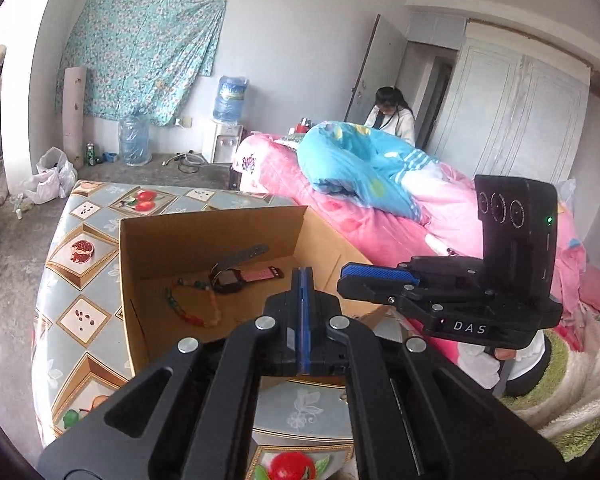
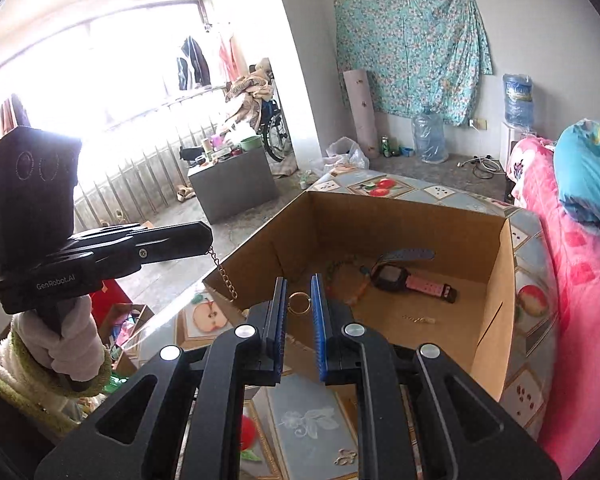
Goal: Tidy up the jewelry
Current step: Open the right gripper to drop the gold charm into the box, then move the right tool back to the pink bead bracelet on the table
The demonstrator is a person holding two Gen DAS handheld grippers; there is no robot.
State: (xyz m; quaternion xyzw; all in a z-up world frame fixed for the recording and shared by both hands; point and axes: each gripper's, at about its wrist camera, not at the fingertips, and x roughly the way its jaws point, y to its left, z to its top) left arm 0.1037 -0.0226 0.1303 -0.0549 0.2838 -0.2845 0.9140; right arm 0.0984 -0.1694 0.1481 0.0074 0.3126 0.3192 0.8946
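The task's thing is a gold chain (image 2: pixel 222 274) w/ a small ring (image 2: pixel 299 303) at one end. In the right wrist view it hangs from the tip of the left gripper (image 2: pixel 208 240), drops in a slack line of oval links past the near-left corner of the cardboard box (image 2: pixel 496 312), and its ring end sits between the blue pads of the right gripper (image 2: pixel 299 304). The links btwn the corner and the ring pass behind the right gripper's finger, so that stretch can't be followed.

Left gripper (image 1: pixel 303 280) is pressed fully together in its own view, blue pads flush; the chain itself doesn't show there, hidden by the fingers. Right gripper (image 1: pixel 346 274) stands narrowly apart w/ the ring in the gap; whether the pads actually press on the ring can't be told.

Inside the box, which sits on the desk (image 2: pixel 396 188) w/ a fruit-print cover: a watch (image 2: pixel 392 278) w/ a pink strap on one side and a grey strap on the other, a beaded bracelet (image 1: pixel 192 312) in green, red and pale beads, partly blocked by the right gripper's finger in the right view, and a thin gold piece (image 2: pixel 418 319) on the box floor, too small to name. Another small metal piece (image 2: pixel 346 456) lies on the desk near the lower edge, btwn the gripper's arms; its form is unclear.

A person (image 1: pixel 392 114) sits past the pink bed (image 1: pixel 380 216).
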